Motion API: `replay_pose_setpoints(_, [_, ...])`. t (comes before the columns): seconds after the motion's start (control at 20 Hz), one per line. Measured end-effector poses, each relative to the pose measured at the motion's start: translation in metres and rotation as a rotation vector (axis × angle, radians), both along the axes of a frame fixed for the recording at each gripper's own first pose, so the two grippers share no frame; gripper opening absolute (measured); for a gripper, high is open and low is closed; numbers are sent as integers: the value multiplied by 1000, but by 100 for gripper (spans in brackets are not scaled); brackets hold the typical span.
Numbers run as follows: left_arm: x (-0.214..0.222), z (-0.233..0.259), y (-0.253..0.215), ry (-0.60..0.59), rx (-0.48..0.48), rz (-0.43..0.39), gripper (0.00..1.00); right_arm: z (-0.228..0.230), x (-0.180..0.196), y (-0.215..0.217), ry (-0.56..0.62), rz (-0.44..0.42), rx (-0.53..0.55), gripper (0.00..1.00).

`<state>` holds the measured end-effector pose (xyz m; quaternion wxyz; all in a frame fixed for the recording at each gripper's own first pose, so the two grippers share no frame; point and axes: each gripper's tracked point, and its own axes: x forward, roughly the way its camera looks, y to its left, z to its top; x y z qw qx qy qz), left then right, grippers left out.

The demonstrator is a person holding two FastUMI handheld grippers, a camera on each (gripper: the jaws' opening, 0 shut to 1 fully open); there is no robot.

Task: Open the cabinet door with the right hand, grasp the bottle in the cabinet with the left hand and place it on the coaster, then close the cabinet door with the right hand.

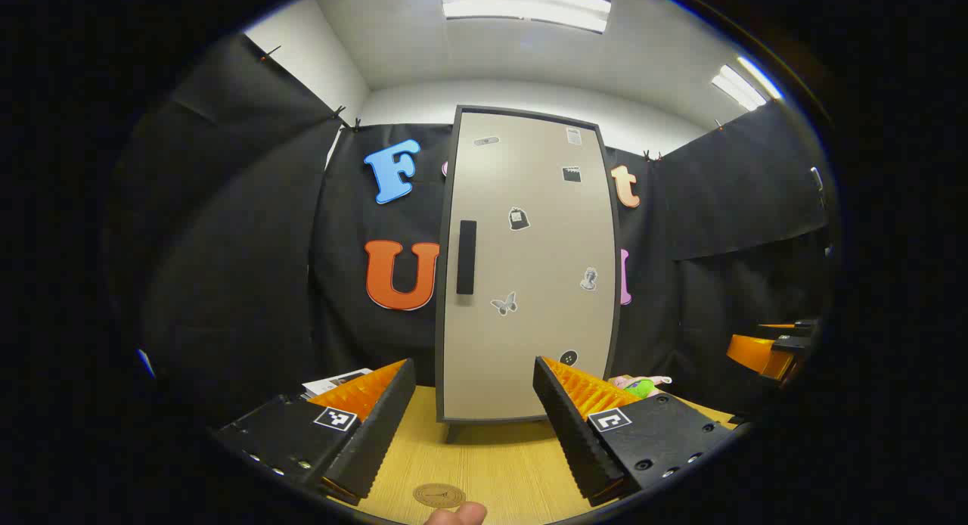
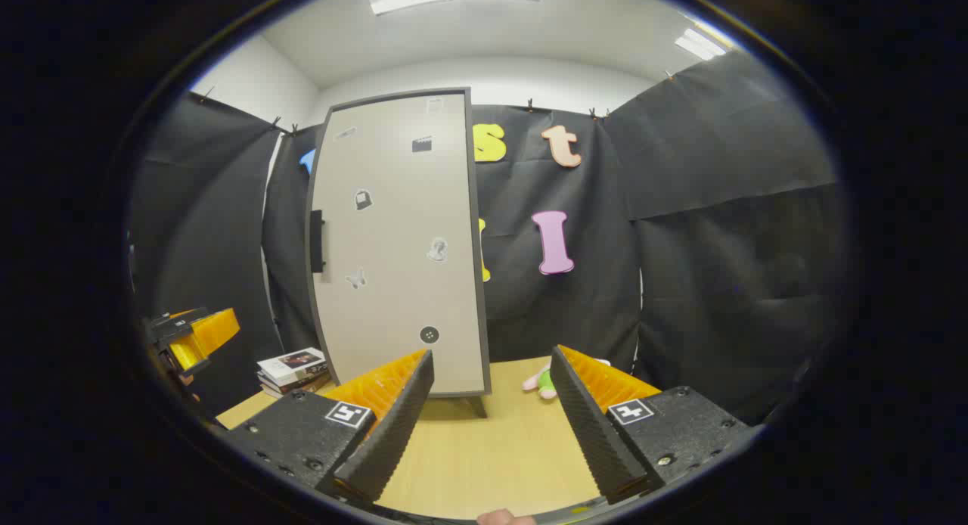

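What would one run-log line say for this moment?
cabinet door: shut | left gripper: open | right gripper: open | coaster: bare

Matt, smooth cabinet door [image 1: 529, 268] with a matt handle [image 1: 466, 257]; beneath it, a light wood-grain table [image 1: 491, 464] and a round cork-like coaster [image 1: 439, 495].

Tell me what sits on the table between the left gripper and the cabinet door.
In the left gripper view, only bare wooden table lies between the left gripper and the shut cabinet door. The coaster lies nearer, below the open jaws.
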<state>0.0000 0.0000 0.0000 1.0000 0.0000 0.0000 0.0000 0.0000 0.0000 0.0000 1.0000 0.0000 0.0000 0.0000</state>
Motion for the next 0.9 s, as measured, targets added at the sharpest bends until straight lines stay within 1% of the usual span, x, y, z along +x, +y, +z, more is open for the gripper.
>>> replay_pose_setpoints(0.05, [0, -1, 0, 3, 2, -1, 95, 0, 0, 0, 1, -1, -1, 95])
replay_pose_setpoints(0.9, [5, 0, -1, -6, 2, -7, 95, -3, 4, -2, 6, -8, 0, 94])
